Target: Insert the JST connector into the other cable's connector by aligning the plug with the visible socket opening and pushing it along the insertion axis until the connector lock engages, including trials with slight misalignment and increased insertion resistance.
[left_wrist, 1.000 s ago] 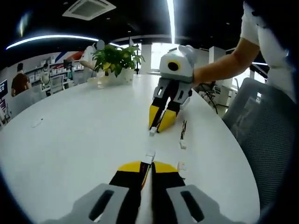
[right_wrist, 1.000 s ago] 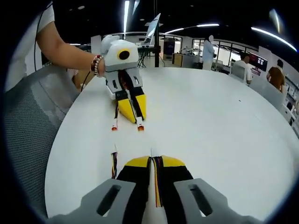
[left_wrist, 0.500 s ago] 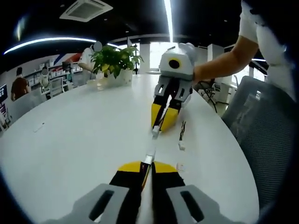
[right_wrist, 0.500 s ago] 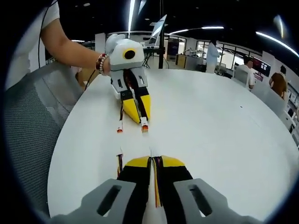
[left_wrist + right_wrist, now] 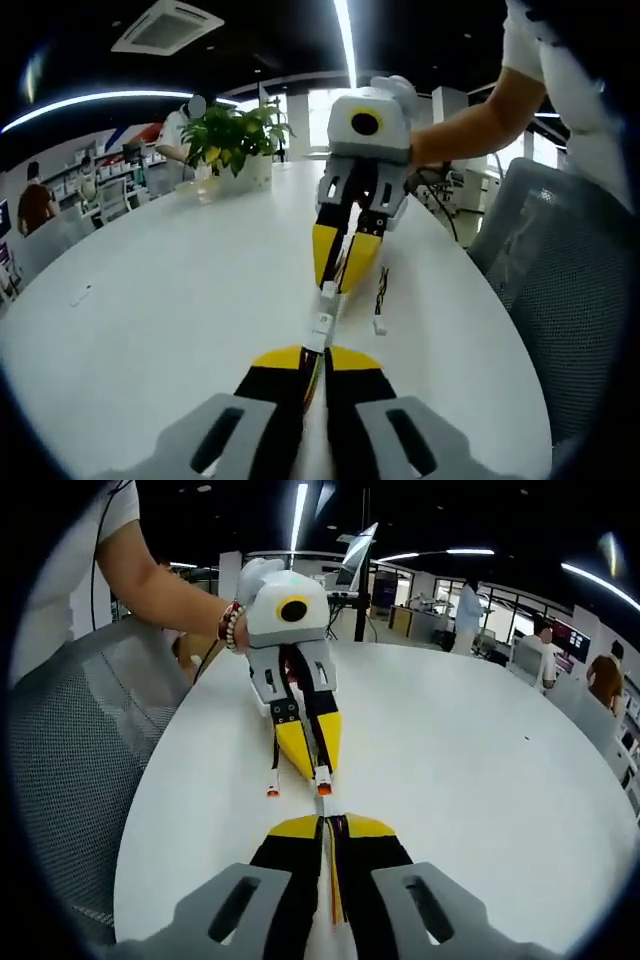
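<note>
Because mating needs one shared axis, I keep my left gripper (image 5: 313, 352) clenched on the small white JST plug (image 5: 320, 331), facing the white socket connector (image 5: 328, 291) at twelve o'clock, gripped by my right gripper (image 5: 326, 821), over the round white table (image 5: 170, 290).

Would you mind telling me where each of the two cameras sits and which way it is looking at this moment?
Left gripper view: rides the left gripper, looking along its jaws over the white table at the right gripper; the person's forearm shows.
Right gripper view: rides the right gripper, facing the left gripper and braceleted wrist.
Shared: both grippers, table, and white connectors meeting tip to tip.
</note>
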